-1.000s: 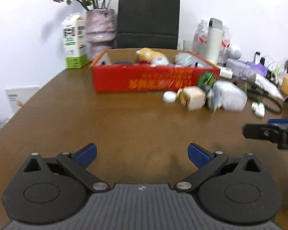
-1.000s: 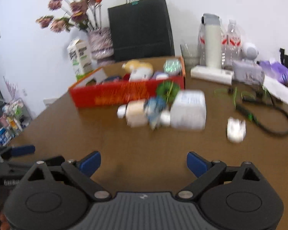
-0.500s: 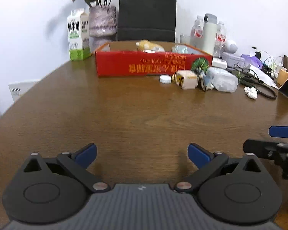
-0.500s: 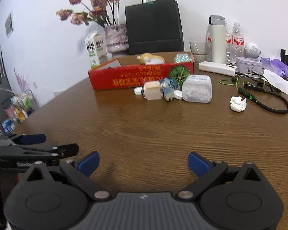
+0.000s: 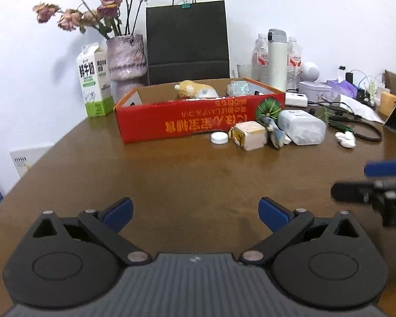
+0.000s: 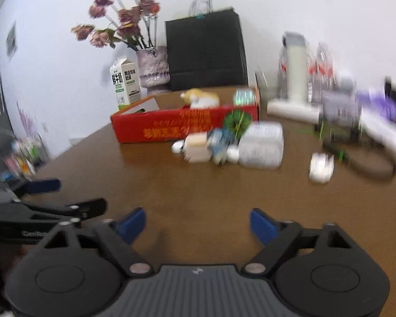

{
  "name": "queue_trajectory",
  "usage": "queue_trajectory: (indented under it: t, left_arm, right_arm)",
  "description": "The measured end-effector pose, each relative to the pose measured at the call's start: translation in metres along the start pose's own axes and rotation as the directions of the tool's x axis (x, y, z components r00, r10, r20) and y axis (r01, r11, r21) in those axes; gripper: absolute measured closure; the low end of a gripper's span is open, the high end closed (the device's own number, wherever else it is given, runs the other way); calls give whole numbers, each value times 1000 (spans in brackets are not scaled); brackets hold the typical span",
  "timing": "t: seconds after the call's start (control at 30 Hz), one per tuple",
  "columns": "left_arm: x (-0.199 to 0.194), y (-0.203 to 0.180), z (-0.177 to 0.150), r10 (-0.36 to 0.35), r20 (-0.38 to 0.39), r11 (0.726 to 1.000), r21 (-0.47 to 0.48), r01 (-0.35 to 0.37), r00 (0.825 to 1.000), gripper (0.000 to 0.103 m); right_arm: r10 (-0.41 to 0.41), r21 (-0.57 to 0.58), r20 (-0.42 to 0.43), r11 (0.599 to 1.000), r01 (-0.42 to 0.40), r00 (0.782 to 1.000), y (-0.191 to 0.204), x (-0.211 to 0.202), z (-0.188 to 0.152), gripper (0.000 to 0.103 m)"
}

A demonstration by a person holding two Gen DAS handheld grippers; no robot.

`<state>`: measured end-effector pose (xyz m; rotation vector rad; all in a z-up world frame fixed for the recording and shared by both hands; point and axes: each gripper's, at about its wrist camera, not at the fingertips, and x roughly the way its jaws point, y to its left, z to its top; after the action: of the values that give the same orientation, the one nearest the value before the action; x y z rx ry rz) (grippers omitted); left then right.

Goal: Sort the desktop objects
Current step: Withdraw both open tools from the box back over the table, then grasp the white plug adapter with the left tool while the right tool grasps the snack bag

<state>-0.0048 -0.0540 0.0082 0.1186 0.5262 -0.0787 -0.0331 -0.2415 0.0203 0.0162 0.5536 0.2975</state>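
A red cardboard box (image 5: 198, 121) stands at the far middle of the brown table (image 5: 171, 179) and holds a yellow plush toy (image 5: 192, 89) and other items. In front of it lie a white cap (image 5: 219, 138), a beige cube (image 5: 249, 135), a green fan-like object (image 5: 269, 107) and a clear plastic container (image 5: 302, 130). A white crumpled item (image 5: 345, 138) lies further right. My left gripper (image 5: 195, 211) is open and empty over the near table. My right gripper (image 6: 198, 223) is open and empty; it shows at the right edge of the left wrist view (image 5: 367, 182). The right wrist view is blurred.
A milk carton (image 5: 95, 87), a vase of dried flowers (image 5: 126, 60) and a black paper bag (image 5: 187, 39) stand behind the box. Bottles and a white flask (image 5: 277, 58), a tissue box, cables (image 5: 356, 126) and clutter fill the far right.
Both grippers have risen and tilted, so the box and items look closer. The right gripper view has swung and blurred. Nothing was picked up.
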Motion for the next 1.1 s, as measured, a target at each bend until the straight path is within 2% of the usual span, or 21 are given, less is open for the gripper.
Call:
queue_trajectory:
  t: [0.07, 0.13, 0.23, 0.3, 0.43, 0.47, 0.53, 0.6, 0.7, 0.73, 0.8, 0.87, 0.97, 1.0, 1.1]
  left_arm:
    - [11, 4, 8, -18, 1, 1000, 2, 18, 1000, 0]
    - [24, 7, 16, -54, 4, 998, 12, 54, 999, 0]
    - [52, 7, 31, -44, -15, 997, 62, 45, 999, 0]
    - [71, 9, 42, -49, -36, 996, 67, 51, 998, 0]
    - [98, 9, 59, -95, -38, 990, 98, 98, 995, 0]
    - [104, 6, 62, -95, -28, 989, 113, 98, 995, 0]
    - [119, -2, 70, -90, -20, 985, 149, 92, 996, 0]
    - [133, -11, 79, -127, -17, 979, 159, 128, 992, 0]
    - [149, -24, 90, -292, -21, 942, 167, 292, 956, 4]
    - [154, -31, 91, -330, -26, 924, 194, 328, 944, 10]
    - [161, -43, 89, -332, -17, 914, 243, 326, 943, 24]
    - [167, -50, 85, -333, -25, 909, 257, 328, 943, 44]
    - [159, -53, 79, -314, -56, 917, 242, 318, 948, 44]
    - [154, -52, 78, -327, -69, 913, 234, 334, 942, 44]
    - [146, -52, 74, -388, -93, 892, 213, 399, 917, 35]
  right_arm:
    - [-24, -78, 14, 997, 25, 1000, -1, 13, 15, 32]
    - [-13, -126, 33, 992, 17, 999, -3, 31, 32, 38]
    - [-9, -193, 25, 981, 14, 1000, -2, 71, 53, 50]
    - [-8, -245, -17, 969, 3, 1000, 0, 102, 63, 65]
    - [-68, -293, -64, 955, 46, 996, -1, 140, 69, 81]
    - [-78, -294, -61, 954, 57, 995, -4, 142, 69, 92]
    - [-61, -251, -48, 967, 47, 997, -14, 135, 68, 97]
    - [-44, -192, 2, 981, 44, 999, -28, 122, 71, 98]
    - [-31, -94, 86, 995, 39, 996, -50, 101, 74, 98]
    - [-38, -70, 108, 997, 45, 993, -56, 97, 75, 98]
    - [-62, -8, 146, 998, 64, 987, -70, 88, 78, 98]
    - [-74, 63, 169, 996, 65, 983, -82, 83, 80, 98]
    - [-70, 80, 155, 995, 58, 985, -88, 84, 81, 98]
    - [-74, 73, 155, 995, 64, 985, -86, 85, 81, 94]
    - [-51, 68, 149, 997, 41, 987, -81, 85, 79, 91]
